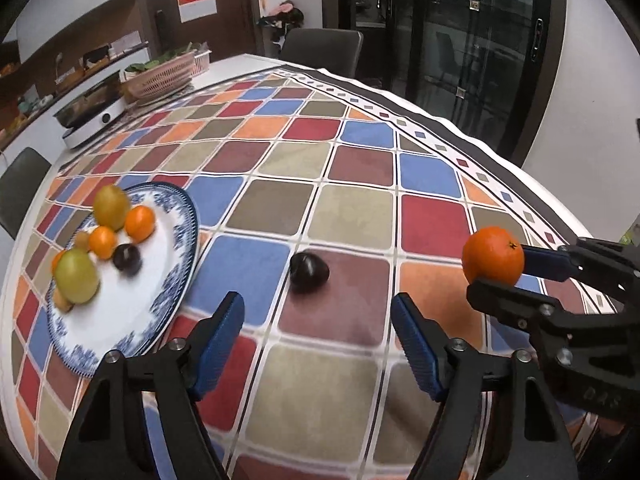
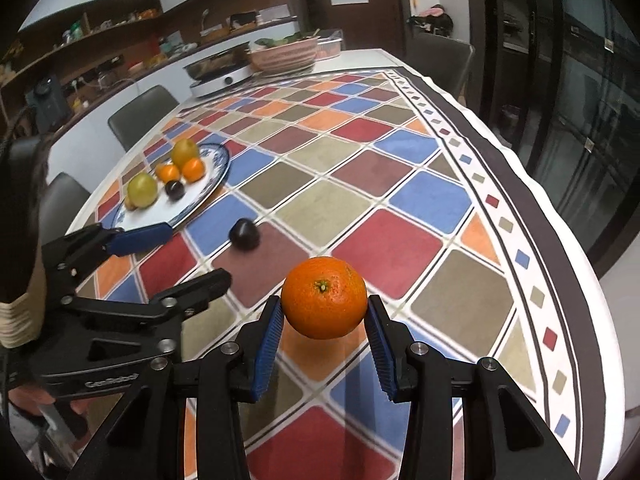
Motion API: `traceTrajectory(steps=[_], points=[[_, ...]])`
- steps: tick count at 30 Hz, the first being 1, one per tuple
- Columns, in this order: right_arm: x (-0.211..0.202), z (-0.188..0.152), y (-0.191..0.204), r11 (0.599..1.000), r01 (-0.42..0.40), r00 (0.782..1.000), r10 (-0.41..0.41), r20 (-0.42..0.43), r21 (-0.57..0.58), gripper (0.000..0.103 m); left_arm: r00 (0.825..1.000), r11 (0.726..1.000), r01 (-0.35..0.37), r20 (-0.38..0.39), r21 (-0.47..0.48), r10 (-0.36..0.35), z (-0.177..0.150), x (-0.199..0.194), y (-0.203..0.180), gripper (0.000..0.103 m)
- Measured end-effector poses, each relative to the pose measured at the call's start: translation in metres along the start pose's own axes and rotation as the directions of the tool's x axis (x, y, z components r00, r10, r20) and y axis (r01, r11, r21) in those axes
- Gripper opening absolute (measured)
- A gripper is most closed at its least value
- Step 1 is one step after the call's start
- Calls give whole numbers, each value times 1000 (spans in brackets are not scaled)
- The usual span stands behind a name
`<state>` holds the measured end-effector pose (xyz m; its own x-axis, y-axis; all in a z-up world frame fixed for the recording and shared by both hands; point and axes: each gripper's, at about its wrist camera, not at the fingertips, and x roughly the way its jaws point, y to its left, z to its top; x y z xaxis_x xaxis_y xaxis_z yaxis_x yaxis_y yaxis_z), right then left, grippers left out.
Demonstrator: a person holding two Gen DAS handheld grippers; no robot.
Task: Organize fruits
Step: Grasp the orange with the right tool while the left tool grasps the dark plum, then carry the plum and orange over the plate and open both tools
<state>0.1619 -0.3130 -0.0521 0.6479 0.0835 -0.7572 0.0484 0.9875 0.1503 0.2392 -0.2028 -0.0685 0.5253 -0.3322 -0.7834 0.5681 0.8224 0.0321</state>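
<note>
Orange [image 2: 324,303], round with pebbled skin, sits pinched between the ribbed blue pads of the right gripper [image 2: 323,320], held above the counter [image 2: 420,248]; its underside is out of sight. Left gripper [image 1: 318,332] hovers with jaws spread wide, nothing between them; raised lettering on its body is too blurred to read. A dark plum [image 1: 309,271] lies on the checked cloth just beyond. Blue-rimmed plate [image 1: 176,264] at left carries motion-smeared pears, oranges and another plum.

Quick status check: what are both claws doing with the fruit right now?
Right gripper shut on orange, held above tablecloth. Left gripper open, empty, facing loose plum. Plate path looks clear.
</note>
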Motion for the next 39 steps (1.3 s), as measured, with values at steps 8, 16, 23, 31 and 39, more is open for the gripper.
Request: traceTrajectory(steps=[8,16,23,31,39], points=[[9,13,-8,1000,21,1000,-21,20,13,43,999,999,7,-44,-50,-9,11,27,6,50],[21,18,-6,1000,3,1000,-3,9,15,43,998,999,0,-68,-52,-3,14,40,6,33],[22,17,-5,1000,2,1000,-2,2,14,43,998,998,2,-64,-60,-6,13,40,7,26],[14,19,4,1000,-28,1000,28,11,0,43,1000,994,20,-8,-104,-21,9,5,14,26],[-3,22,26,998,-47,998,49,39,-50,43,998,992,-14,54,-124,21,-1,-37,28,26]])
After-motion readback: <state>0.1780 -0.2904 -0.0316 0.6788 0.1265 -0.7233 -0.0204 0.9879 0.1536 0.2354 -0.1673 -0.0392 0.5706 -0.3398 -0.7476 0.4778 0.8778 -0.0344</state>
